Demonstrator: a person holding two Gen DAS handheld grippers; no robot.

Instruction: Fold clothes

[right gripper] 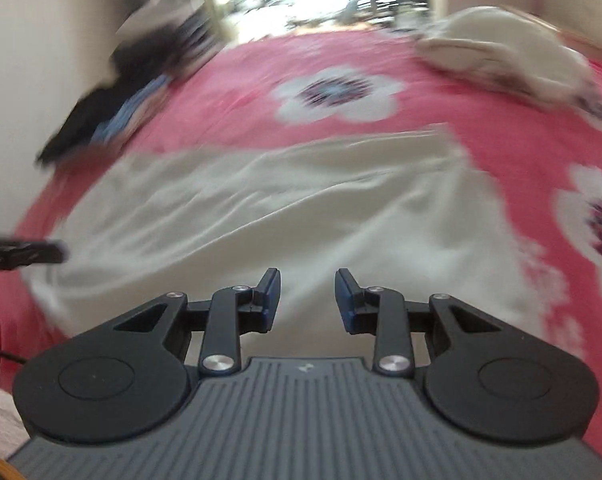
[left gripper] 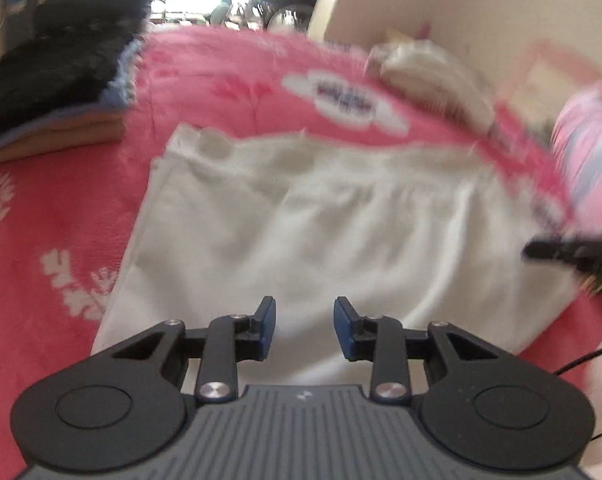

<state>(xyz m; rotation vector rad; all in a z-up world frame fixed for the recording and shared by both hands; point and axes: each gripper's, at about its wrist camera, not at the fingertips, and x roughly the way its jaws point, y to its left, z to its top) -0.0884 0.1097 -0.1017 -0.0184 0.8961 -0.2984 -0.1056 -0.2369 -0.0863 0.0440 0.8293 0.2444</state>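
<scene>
1. Bedspread (left gripper: 61, 208): pink with white flower prints, it covers the bed and carries everything else.
2. White garment (left gripper: 301, 220): it lies flat in the middle of the bedspread, just ahead of both hand-held grippers. In the left wrist view its long axis runs from the near edge away toward the far side, where a gathered edge with a small rounded tab at its left corner ends it; the near end reaches under the left hand-held gripper. In the right wrist view the same cloth (right gripper: 281, 208) spreads wide with creases running slantwise. The blur hides whether it is a skirt, shorts or a folded top.
3. Dark stack of folded clothes (left gripper: 57, 80): at the far left of the bed, black on top, blue and tan layers beneath, well apart from the white garment.
4. Cream bundle of cloth (left gripper: 433, 76): crumpled at the far right of the bed, apart from the white garment.
5. Left hand-held gripper (left gripper: 305, 328): its jaws stand apart with nothing between them, over the garment's near edge.
6. Right hand-held gripper (right gripper: 308, 300): its jaws stand apart and empty, over the white cloth; it also shows as a dark blurred shape at the right edge of the left wrist view.
</scene>
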